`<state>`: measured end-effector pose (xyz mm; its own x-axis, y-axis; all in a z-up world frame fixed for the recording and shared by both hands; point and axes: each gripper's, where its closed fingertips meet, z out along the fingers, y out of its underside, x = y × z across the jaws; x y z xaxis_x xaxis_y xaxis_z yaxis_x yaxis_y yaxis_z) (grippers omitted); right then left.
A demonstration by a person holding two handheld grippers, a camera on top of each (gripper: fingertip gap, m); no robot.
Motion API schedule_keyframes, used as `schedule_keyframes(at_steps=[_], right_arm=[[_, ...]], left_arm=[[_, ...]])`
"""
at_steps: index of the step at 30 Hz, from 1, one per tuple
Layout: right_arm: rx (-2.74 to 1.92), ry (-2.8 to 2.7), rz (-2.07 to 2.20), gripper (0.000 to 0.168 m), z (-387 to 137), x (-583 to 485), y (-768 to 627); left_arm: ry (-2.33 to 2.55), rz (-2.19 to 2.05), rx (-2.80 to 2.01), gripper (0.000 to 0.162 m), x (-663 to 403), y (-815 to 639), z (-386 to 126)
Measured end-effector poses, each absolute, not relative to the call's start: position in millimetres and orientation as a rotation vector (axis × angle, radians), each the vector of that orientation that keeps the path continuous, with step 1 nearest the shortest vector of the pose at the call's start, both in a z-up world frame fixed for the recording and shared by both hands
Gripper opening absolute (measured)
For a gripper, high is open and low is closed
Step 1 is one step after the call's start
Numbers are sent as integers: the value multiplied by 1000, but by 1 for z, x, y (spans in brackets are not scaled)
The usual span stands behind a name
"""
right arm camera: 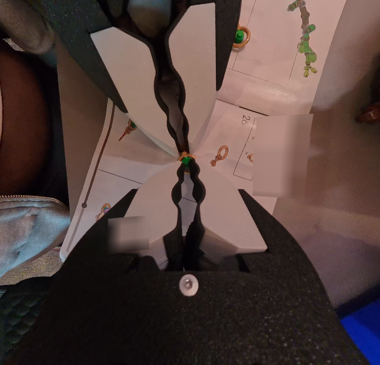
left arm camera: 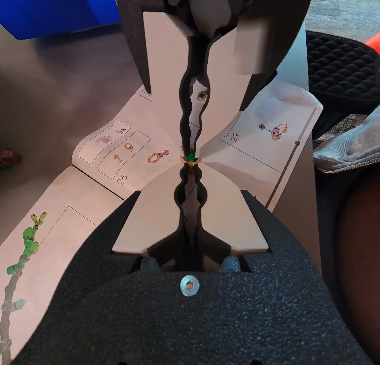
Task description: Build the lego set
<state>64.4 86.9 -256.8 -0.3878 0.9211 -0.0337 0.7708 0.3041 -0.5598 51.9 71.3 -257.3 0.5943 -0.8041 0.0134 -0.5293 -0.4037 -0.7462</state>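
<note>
1. Two grippers meet tip to tip: the left gripper (left arm camera: 190, 166) and the right gripper (right arm camera: 186, 166).
2. One gold ring piece (left arm camera: 190, 159) sits between them.
3. One green piece (left arm camera: 190, 156) sits in it.
4. One open instruction booklet (left arm camera: 131, 149) lies below.

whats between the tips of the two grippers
A small green piece seated in a tan ring, pinched from both sides above the instruction booklet; both wrist views show it.

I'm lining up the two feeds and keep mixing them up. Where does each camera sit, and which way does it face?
Left wrist view: on the left hand-held gripper, facing its tips, the opposing right hand-held gripper and the instruction booklet; a grey sleeve shows right.
Right wrist view: on the right hand-held gripper, looking the opposite way; the sleeve shows left.
Shared: the green piece in the tan ring, pinched tip to tip.
</note>
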Motion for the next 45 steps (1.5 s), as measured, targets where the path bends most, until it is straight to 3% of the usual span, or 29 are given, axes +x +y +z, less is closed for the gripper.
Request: schedule_keyframes(at_steps=[7, 10, 12, 14, 17, 24, 27, 29, 36, 41, 45], right_arm=[[-1500, -2329, 767, 2, -256, 60, 78], [-1523, -2330, 862, 23, -253, 63, 71], [-1554, -2259, 901, 28, -247, 64, 72], [-1566, -2184, 866, 24, -239, 65, 81], [-1597, -2127, 758, 3, -239, 69, 93], [-1596, -2169, 603, 3, -257, 74, 98], [-1588, -2171, 616, 3, -254, 76, 97], [-1591, -2170, 629, 5, -252, 76, 96], [-1668, -2174, 627, 24, -258, 73, 93], [-1715, -2074, 629, 16, -259, 74, 87], [-1733, -2052, 652, 11, -259, 74, 85]], left_arm=[[1069, -503, -2100, 4, 52, 73, -258], [1076, -493, -2097, 5, 53, 71, -258], [1076, -497, -2099, 5, 52, 71, -258], [1077, -494, -2098, 5, 52, 71, -258], [1079, -489, -2096, 5, 52, 71, -258], [1100, -497, -2086, 7, 51, 72, -258], [1121, -470, -2090, 28, 43, 68, -256], [1149, -450, -2102, 29, 38, 63, -256], [1171, -369, -2063, 17, 36, 73, -253], [1228, -382, -2040, 2, 40, 73, -258], [1215, -418, -2041, 0, 43, 73, -258]])
